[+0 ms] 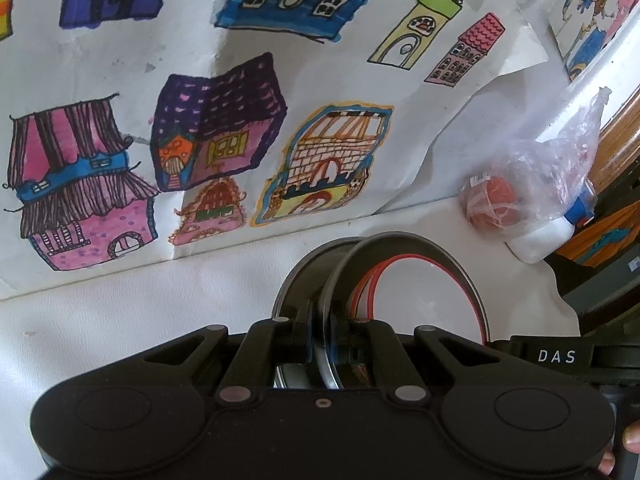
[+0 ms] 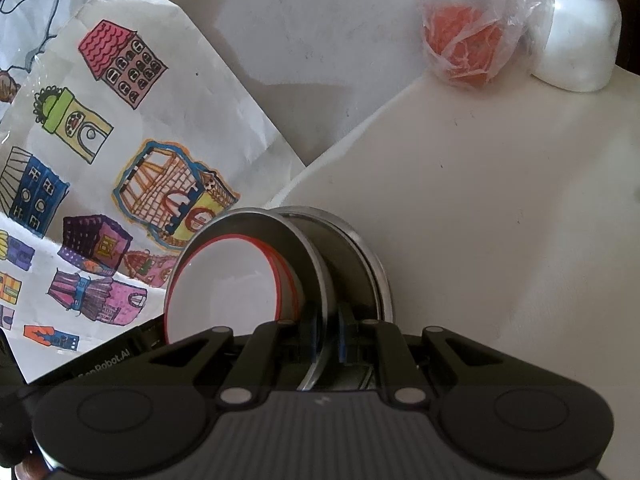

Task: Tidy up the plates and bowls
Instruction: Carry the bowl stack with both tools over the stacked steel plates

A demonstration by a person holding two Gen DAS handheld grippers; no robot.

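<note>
1. Lower centre of the left wrist view: the left hand-held gripper point(image 1: 321, 336) is clenched on the rim of a metal bowl point(image 1: 404, 240); fingertips of a hand point(image 1: 634, 438) show at the lower right edge.
2. Lower centre of the right wrist view: the right hand-held gripper point(image 2: 328, 334) is clenched on the rim of the same nested stack, the metal bowl point(image 2: 256, 224) in front.
3. The stack stands on edge, mouths facing sideways in the frame; inside sits a white plate with a red rim point(image 1: 430, 300) point(image 2: 224, 288), and a second metal bowl point(image 1: 304, 276) point(image 2: 352, 248) lies behind.
4. Beyond, mid-frame: the white counter point(image 1: 120, 320) point(image 2: 500, 200).
5. Upper left: a child's drawing of houses point(image 1: 200, 140) point(image 2: 120, 120) on creased paper.
6. Upper right: an orange fruit in a plastic bag point(image 1: 500, 200) point(image 2: 464, 48) beside a white bottle with a blue cap point(image 1: 540, 240) point(image 2: 576, 40).
</note>
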